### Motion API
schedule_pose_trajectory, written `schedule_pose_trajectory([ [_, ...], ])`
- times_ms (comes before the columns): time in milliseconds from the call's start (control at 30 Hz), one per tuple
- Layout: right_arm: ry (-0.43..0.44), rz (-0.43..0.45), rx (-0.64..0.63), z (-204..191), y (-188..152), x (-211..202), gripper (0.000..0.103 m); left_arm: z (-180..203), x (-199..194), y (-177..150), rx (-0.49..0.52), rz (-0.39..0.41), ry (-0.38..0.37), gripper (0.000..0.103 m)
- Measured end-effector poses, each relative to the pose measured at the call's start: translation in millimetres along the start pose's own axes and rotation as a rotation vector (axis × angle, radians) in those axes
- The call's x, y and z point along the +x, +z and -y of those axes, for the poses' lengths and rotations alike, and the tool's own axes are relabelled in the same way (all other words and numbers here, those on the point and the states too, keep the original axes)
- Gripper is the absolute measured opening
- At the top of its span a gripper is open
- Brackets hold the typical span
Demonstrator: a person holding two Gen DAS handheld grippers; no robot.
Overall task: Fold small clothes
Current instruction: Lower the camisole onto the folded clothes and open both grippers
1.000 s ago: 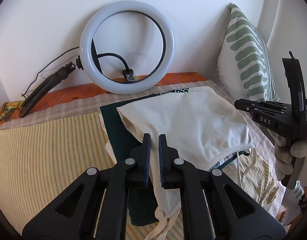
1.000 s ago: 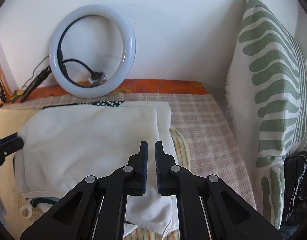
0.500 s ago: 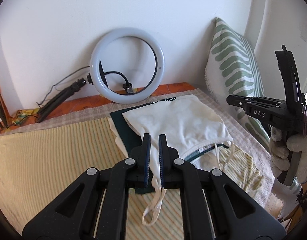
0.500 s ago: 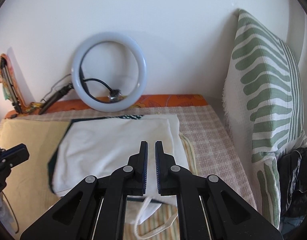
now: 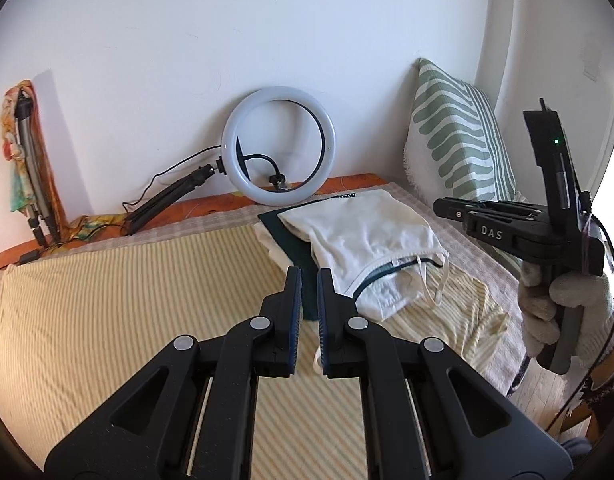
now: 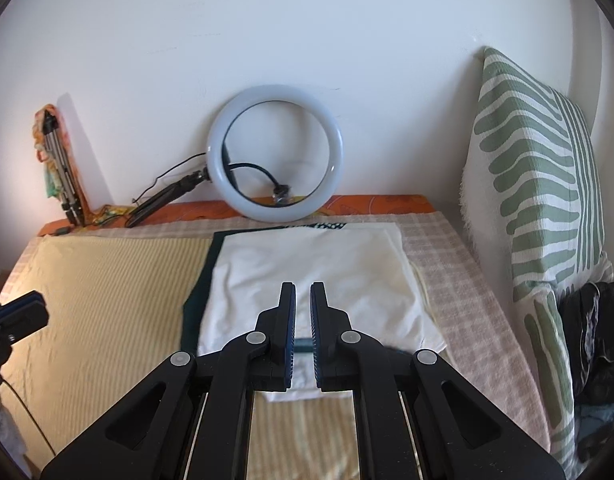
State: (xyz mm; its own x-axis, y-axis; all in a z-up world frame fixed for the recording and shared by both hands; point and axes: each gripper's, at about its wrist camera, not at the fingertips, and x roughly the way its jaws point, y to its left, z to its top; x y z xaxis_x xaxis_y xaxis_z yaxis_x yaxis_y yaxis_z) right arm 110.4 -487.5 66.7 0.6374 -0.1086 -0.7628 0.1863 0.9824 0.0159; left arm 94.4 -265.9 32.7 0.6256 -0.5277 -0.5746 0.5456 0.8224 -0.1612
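A folded white garment [image 5: 363, 236] [image 6: 307, 264] with loose drawstrings lies on a dark green garment [image 5: 291, 240] [image 6: 211, 268], stacked at the far right of the bed. My left gripper [image 5: 309, 276] hovers above and in front of the stack, shut with nothing between its pads. My right gripper [image 6: 303, 292] also hangs over the stack's near edge, shut and holding nothing. In the left wrist view the right gripper [image 5: 447, 205] shows at the right, carried by a gloved hand [image 5: 563, 308]. The left gripper [image 6: 23, 312] peeks in at the left edge of the right wrist view.
A yellow striped sheet [image 5: 127, 292] covers the bed. A ring light [image 5: 279, 152] on its stand leans against the back wall, and a folded tripod [image 5: 31, 176] stands at the far left. A green-patterned pillow [image 6: 539, 184] stands upright at the right, with dark clothes [image 6: 599, 340] beside it.
Both grippers have drawn back and risen away from the garment stack, which now looks smaller and farther. Both stayed shut, and the clothes have not moved.
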Motion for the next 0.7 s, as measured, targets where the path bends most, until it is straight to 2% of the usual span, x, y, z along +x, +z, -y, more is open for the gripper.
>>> schedule_pose_trajectory([
  [367, 0.064, -0.002, 0.032, -46.4, -40.9, -26.5, 0.006, -11.5, -43.5, -50.5, 0.012, -0.006, 0.023, 0.005],
  [700, 0.090, -0.016, 0.084, -59.3, -60.5, -17.5, 0.006, -18.8, -52.9, -80.3, 0.023, -0.011, 0.030, 0.005],
])
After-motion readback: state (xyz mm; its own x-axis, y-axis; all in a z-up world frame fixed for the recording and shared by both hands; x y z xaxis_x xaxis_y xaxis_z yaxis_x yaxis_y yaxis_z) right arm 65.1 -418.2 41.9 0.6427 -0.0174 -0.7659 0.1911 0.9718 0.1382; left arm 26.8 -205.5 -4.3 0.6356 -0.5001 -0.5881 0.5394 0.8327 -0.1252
